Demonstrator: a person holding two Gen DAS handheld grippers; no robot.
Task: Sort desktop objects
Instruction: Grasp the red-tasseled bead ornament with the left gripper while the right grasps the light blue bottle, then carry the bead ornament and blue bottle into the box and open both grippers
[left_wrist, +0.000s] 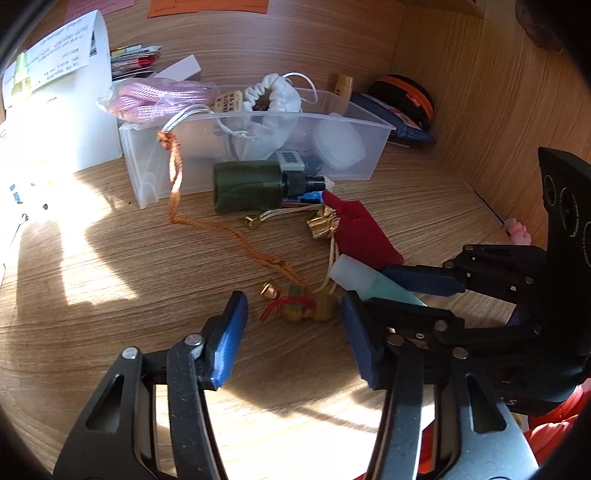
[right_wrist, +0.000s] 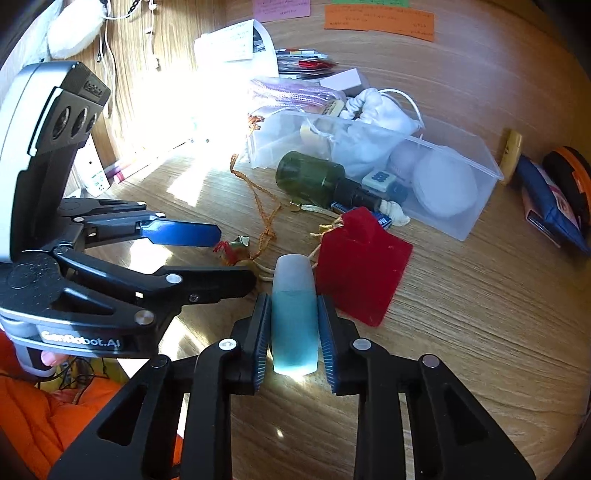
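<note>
The left claw (left_wrist: 291, 332) hangs over the wooden surface (left_wrist: 110, 295), its blue pads apart on either side of a small gold-and-red charm (left_wrist: 303, 308) without touching it. An orange cord (left_wrist: 177, 192) runs from the charm up over the rim of a clear plastic bin (left_wrist: 147, 173), which holds a white drawstring pouch (left_wrist: 273, 99) and a round white case (left_wrist: 340, 144). A dark green bottle (left_wrist: 247, 186) lies on its side just in front of the bin. Beside it lies a red cloth pouch (left_wrist: 362, 232). The right claw (left_wrist: 391, 291) reaches in from the right, closed on a pale teal tube (left_wrist: 364, 278).
</note>
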